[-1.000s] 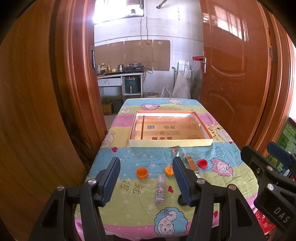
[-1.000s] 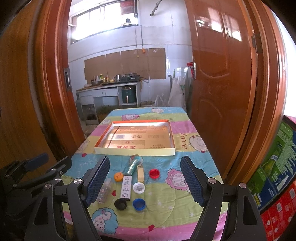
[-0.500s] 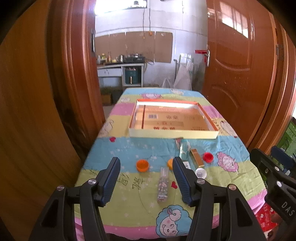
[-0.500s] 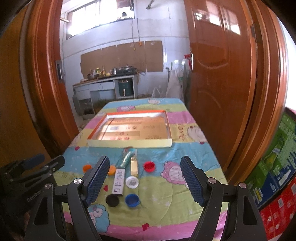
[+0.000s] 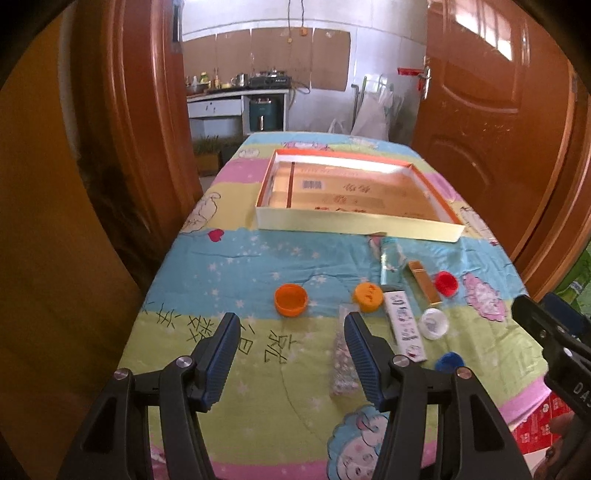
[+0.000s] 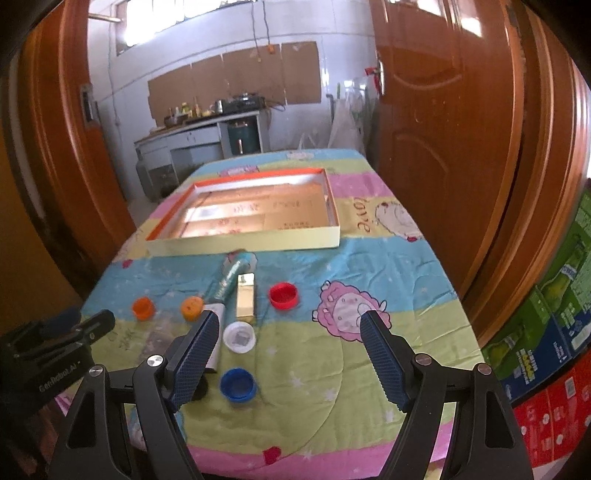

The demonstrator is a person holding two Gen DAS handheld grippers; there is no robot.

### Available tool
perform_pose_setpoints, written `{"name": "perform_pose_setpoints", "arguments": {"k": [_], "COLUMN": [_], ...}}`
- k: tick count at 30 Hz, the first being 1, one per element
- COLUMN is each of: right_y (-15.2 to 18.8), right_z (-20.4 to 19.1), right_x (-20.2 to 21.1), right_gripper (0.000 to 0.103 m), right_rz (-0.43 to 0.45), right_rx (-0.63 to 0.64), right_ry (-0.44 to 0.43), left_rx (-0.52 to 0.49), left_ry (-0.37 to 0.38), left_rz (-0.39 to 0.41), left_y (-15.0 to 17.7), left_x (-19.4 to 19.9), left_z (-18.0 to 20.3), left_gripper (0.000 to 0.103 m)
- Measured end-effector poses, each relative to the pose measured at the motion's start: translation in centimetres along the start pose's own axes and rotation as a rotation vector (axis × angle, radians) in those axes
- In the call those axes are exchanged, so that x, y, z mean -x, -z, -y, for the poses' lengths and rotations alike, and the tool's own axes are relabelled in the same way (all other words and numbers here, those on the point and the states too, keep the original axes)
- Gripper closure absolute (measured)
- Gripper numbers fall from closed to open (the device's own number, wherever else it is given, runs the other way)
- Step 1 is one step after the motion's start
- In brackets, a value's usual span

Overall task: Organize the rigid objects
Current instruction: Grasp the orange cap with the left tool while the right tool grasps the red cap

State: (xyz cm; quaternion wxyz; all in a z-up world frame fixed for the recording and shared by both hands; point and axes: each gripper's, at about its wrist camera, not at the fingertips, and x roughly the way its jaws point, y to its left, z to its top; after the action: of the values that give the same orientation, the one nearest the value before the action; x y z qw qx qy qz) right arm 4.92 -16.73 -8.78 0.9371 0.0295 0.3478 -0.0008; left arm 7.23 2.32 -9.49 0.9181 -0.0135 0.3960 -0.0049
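Lying loose on the patterned cloth (image 5: 236,266), just short of the shallow tray (image 5: 354,223), are the orange cap (image 5: 291,300), a second orange cap (image 5: 368,297), red cap (image 6: 283,294), white cap (image 6: 239,336), blue cap (image 6: 238,384) and gold bar (image 6: 245,297). Left gripper (image 5: 291,354) and right gripper (image 6: 286,360) hover with jaws spread, holding nothing. Recommended: take one cap at a time, centre it between the pads, close squarely across its rim, lift clear over the tray wall.

Kitchen seen through an open doorway with glossy reddish-brown wooden doors (image 6: 436,122).

Daylight is streaming through a high window (image 6: 177,18) onto white tiled walls (image 6: 207,40); brown cardboard panels (image 5: 266,59) are hanging above a cluttered grey counter (image 6: 192,127).
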Motion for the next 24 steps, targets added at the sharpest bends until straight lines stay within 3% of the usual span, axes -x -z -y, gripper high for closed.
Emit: {"name": "perform_pose_setpoints", "arguments": {"k": [8, 17, 23, 24], "right_y": [-0.2, -0.5, -0.6, -0.6], "right_z": [1.1, 2.0, 1.9, 1.8], "right_x": [-3.2, -6.1, -7.3, -7.6], "right_gripper": [0.023, 0.023, 0.023, 0.023], "right_rz": [-0.054, -0.097, -0.107, -0.112], "right_rx": [-0.026, -0.04, -0.027, -0.022], "right_ry": [0.008, 0.008, 0.001, 0.002], "left_rx": [0.006, 0.017, -0.031, -0.038], "left_ry": [0.009, -0.004, -0.034, -0.033], "left_rz": [-0.097, -0.146, -0.123, -0.12], "left_y": [-1.2, -1.4, -1.4, -1.4], "left_x": [-5.3, -8.3, -8.9, -8.9], "left_z": [-0.3, -0.8, -0.7, -0.7], "left_gripper": [0.051, 0.052, 0.064, 0.07]}}
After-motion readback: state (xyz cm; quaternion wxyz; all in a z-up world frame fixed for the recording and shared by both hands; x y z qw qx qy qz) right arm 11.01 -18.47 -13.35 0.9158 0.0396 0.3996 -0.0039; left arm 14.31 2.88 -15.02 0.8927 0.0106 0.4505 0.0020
